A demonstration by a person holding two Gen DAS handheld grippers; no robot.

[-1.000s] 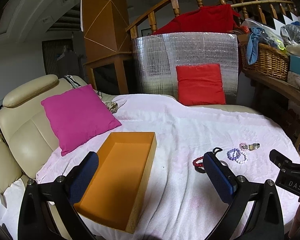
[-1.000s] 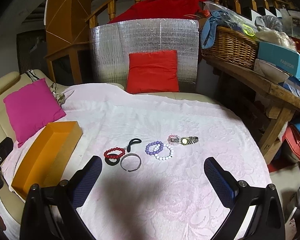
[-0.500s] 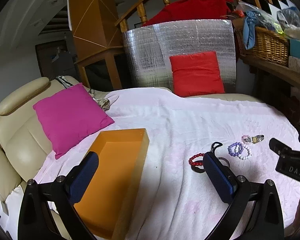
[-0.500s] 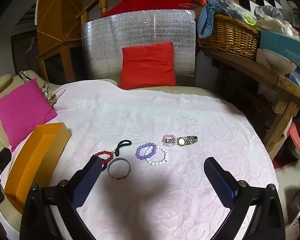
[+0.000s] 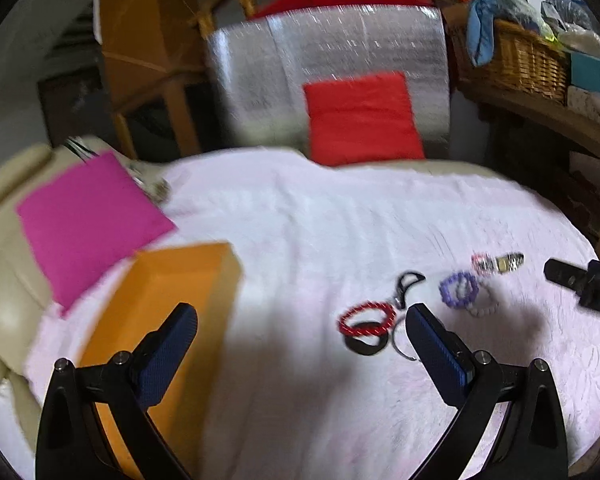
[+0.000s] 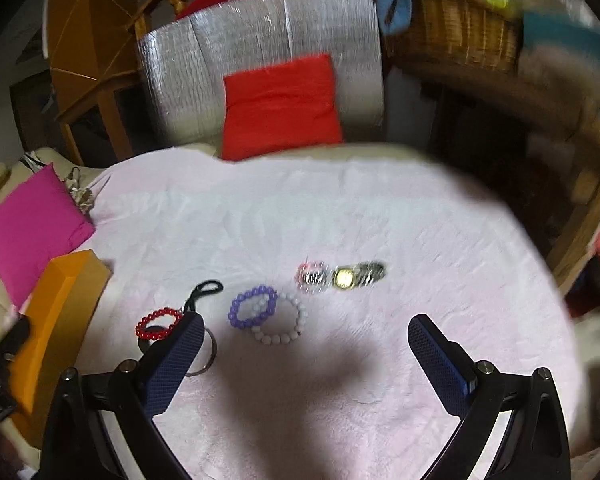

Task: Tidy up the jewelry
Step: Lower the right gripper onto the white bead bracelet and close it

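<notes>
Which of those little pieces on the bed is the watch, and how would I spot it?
Start at the pale pink blanket and find the row of jewelry lying across it. The watch sits at the row's right end, just right of the purple bead bracelet. It alone has a gold face on a metal link band; its neighbours are rings of beads.

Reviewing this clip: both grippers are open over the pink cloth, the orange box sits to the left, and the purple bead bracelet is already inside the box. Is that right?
Not quite. The purple bead bracelet is not in the orange box; it lies on the pink cloth, overlapping the white bead bracelet, as the right wrist view shows. The rest holds: the left gripper and right gripper are both open, holding nothing.
</notes>
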